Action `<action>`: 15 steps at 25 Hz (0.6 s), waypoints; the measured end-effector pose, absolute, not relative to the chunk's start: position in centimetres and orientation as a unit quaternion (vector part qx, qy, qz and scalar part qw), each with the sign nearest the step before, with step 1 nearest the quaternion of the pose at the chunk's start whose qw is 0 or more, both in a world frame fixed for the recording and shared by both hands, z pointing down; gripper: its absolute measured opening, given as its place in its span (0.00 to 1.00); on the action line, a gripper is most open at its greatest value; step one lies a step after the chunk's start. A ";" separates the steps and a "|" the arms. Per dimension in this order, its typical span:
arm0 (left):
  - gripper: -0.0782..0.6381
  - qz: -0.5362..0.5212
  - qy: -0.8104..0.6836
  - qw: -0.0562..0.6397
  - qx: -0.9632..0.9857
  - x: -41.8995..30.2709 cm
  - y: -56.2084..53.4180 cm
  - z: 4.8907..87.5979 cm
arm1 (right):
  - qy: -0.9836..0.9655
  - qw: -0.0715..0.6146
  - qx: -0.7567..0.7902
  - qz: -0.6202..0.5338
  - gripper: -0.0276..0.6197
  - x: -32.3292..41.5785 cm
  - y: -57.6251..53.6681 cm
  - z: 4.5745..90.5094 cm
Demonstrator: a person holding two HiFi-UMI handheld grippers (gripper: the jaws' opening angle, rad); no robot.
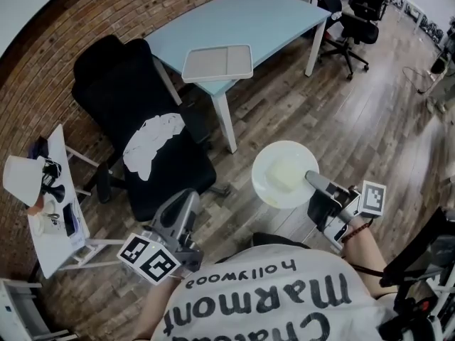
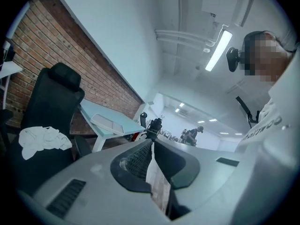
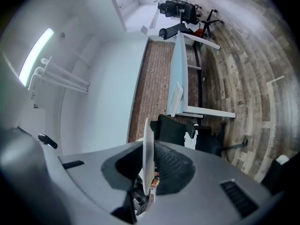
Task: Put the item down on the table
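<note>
A round white plate [image 1: 283, 170] hangs over the wooden floor, held level at my right. My right gripper [image 1: 313, 180] is shut on the plate's near rim. In the right gripper view the plate [image 3: 147, 156] shows edge-on, pinched between the two jaws. My left gripper [image 1: 186, 206] is at the lower left, over the floor beside the black chair; its jaws are pressed together with nothing between them, as the left gripper view [image 2: 151, 143] also shows. The light blue table [image 1: 266, 14] stands ahead, well apart from the plate.
A grey tray [image 1: 217, 63] lies on the table's near corner. A black office chair [image 1: 121, 91] with a white cloth [image 1: 153, 143] on its seat stands left of centre. A small white side table [image 1: 58, 233] with several small items is at far left. More office chairs [image 1: 355, 13] stand at the back right.
</note>
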State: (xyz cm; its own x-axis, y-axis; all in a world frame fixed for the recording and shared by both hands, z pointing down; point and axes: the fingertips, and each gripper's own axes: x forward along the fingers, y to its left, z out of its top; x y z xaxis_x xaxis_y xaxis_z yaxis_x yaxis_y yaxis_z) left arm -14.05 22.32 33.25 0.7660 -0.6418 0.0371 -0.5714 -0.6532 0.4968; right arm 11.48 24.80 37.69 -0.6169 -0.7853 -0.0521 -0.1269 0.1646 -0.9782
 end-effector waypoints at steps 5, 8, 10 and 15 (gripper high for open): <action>0.14 -0.079 -0.357 0.244 0.898 -13.3 20.5 33.5 | 0.692 0.303 -0.314 -0.574 0.10 13.0 23.1 38.4; 0.14 -0.080 -0.379 0.240 0.890 -13.5 19.7 33.6 | 0.691 0.304 -0.313 -0.576 0.10 13.8 22.0 38.4; 0.14 -0.076 -0.386 0.247 0.885 -13.6 19.4 34.1 | 0.695 0.300 -0.313 -0.574 0.10 14.0 21.5 38.2; 0.14 -0.074 -0.392 0.259 0.880 -13.4 19.0 34.8 | 0.692 0.304 -0.313 -0.575 0.10 14.6 20.5 38.3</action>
State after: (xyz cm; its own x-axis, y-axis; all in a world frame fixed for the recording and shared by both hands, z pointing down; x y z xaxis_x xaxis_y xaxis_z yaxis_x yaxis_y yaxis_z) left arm -13.42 19.04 34.76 0.6817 -0.7280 0.0725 -0.6514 -0.5589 0.5131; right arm 14.56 20.48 38.29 -0.6193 -0.7828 -0.0605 -0.0847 0.1431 -0.9861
